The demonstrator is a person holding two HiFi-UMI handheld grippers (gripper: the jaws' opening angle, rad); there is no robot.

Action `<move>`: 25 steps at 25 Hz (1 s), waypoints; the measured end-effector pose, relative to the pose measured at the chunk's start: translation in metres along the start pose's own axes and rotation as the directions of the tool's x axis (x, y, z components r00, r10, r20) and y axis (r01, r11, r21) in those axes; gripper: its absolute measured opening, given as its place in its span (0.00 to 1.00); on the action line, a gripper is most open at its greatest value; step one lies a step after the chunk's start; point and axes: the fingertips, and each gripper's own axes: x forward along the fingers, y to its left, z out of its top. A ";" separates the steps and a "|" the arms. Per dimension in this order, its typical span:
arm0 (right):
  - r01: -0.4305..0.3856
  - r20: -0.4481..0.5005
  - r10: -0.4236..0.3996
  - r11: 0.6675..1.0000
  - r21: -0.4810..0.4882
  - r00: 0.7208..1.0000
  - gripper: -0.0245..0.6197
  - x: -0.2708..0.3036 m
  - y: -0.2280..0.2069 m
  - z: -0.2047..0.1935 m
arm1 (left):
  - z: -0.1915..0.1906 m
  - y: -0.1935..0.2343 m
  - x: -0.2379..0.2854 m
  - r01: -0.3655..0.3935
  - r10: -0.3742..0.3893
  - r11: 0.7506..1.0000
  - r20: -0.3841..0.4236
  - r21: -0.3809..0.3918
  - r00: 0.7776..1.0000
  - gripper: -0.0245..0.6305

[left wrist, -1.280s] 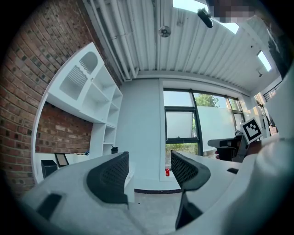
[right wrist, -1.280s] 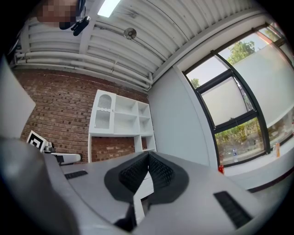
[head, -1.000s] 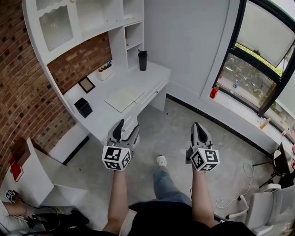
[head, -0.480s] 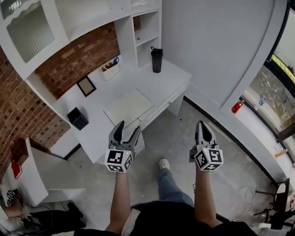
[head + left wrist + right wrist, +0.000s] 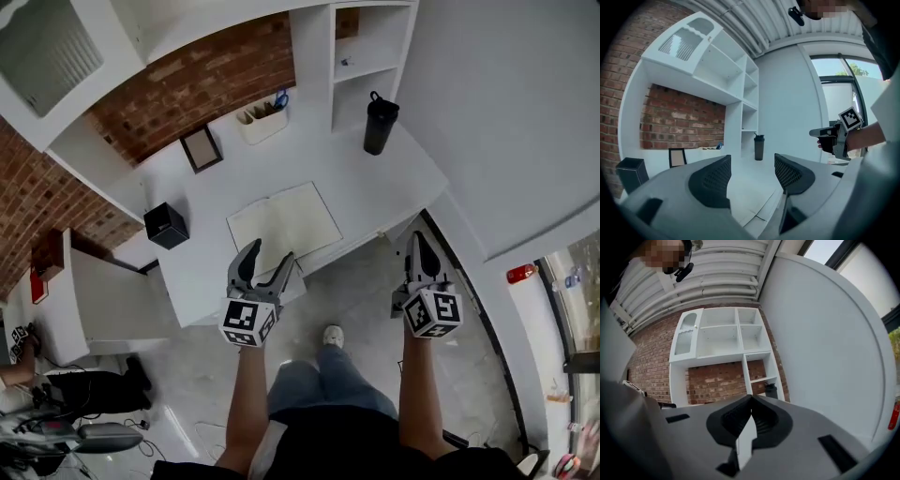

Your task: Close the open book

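Black box (image 5: 166,225), dark bottle (image 5: 380,124) either side of open book (image 5: 284,227)

1. The book (image 5: 284,228) lies mid-frame on the desk (image 5: 375,187).
2. The box (image 5: 166,225) sits left of it, the bottle (image 5: 380,125) upper right.
3. The left gripper (image 5: 269,253) hangs just below the book, the right gripper (image 5: 419,240) further right.

The white desk (image 5: 375,195) carries an open book (image 5: 284,228) near its front edge and a black box (image 5: 166,225) at its left end. A frame (image 5: 202,148), pen holder (image 5: 262,121) and bottle (image 5: 380,124) stand along the back.
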 end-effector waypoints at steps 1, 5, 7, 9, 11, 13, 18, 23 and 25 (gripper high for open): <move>-0.014 -0.008 0.014 1.000 0.003 1.000 0.04 0.008 0.002 -0.004 | -0.001 0.003 0.002 -0.011 0.011 1.000 -0.005 0.000 1.000 0.44; -0.063 -0.045 0.064 0.998 0.020 0.997 0.04 0.034 0.009 -0.019 | -0.010 0.011 0.010 -0.033 0.033 0.999 -0.028 -0.007 0.999 0.44; -0.077 -0.060 0.079 0.997 0.025 0.995 0.04 0.044 0.012 -0.023 | -0.013 0.012 0.015 -0.039 0.039 0.999 -0.034 0.001 0.999 0.44; -0.086 -0.074 0.087 0.996 0.022 0.993 0.04 0.051 0.015 -0.026 | -0.013 0.014 0.018 -0.057 0.057 0.998 -0.026 0.011 0.998 0.43; -0.085 -0.082 0.086 0.996 0.019 0.993 0.04 0.058 0.015 -0.026 | -0.013 0.016 0.022 -0.073 0.073 0.997 -0.021 0.020 0.997 0.43; -0.085 -0.090 0.086 0.996 0.016 0.992 0.04 0.064 0.014 -0.025 | -0.015 0.019 0.030 -0.081 0.082 0.996 -0.030 0.027 0.996 0.43; -0.099 -0.123 0.099 0.995 0.005 0.987 0.04 0.078 0.018 -0.031 | -0.036 0.006 0.055 -0.030 0.059 0.984 -0.160 0.175 0.985 0.43; -0.140 -0.175 0.133 0.990 -0.026 0.976 0.04 0.094 0.027 -0.045 | -0.070 -0.012 0.077 0.064 0.051 0.942 -0.331 0.328 0.942 0.43; -0.154 -0.188 0.146 0.988 -0.028 0.971 0.04 0.101 0.031 -0.049 | -0.082 -0.015 0.082 0.091 0.067 0.922 -0.385 0.377 0.920 0.43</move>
